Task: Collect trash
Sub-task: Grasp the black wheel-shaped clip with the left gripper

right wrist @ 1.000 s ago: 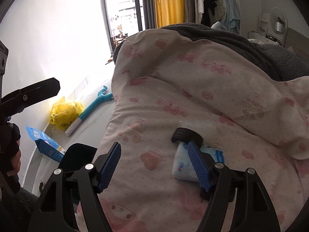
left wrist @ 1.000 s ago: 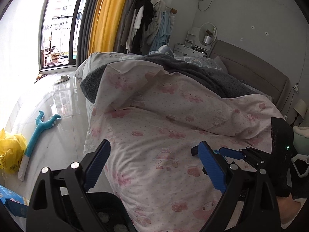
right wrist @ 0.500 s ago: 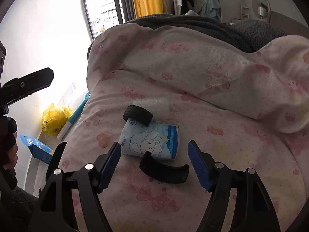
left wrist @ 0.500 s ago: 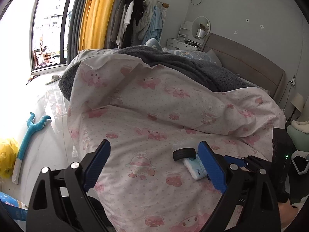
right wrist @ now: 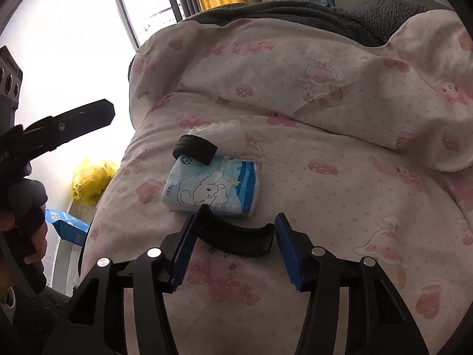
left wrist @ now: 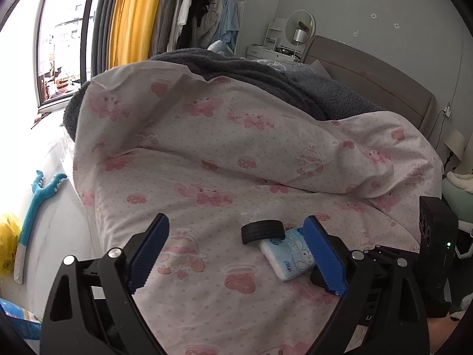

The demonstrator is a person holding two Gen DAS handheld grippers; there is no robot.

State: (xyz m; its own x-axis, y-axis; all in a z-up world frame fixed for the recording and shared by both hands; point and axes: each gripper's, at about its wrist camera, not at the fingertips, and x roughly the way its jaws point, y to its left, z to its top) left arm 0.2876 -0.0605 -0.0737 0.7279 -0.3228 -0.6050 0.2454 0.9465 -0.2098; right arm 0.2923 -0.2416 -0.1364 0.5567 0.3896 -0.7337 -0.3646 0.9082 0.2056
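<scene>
Pink-print quilt [right wrist: 340, 177]: tissue pack [right wrist: 211, 188], black wheel [right wrist: 195, 149], curved black piece [right wrist: 236, 238].

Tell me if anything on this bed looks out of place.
Yes. A small black tire, a curved black plastic piece and a crumpled clear wrapper lie around a tissue pack on the pink quilt, odd for bedding.

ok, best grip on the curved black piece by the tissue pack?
Pinch the curved black piece across its two upturned ends, coming straight down from the near side. It lies flat on the quilt, and the open right gripper already straddles it.
</scene>
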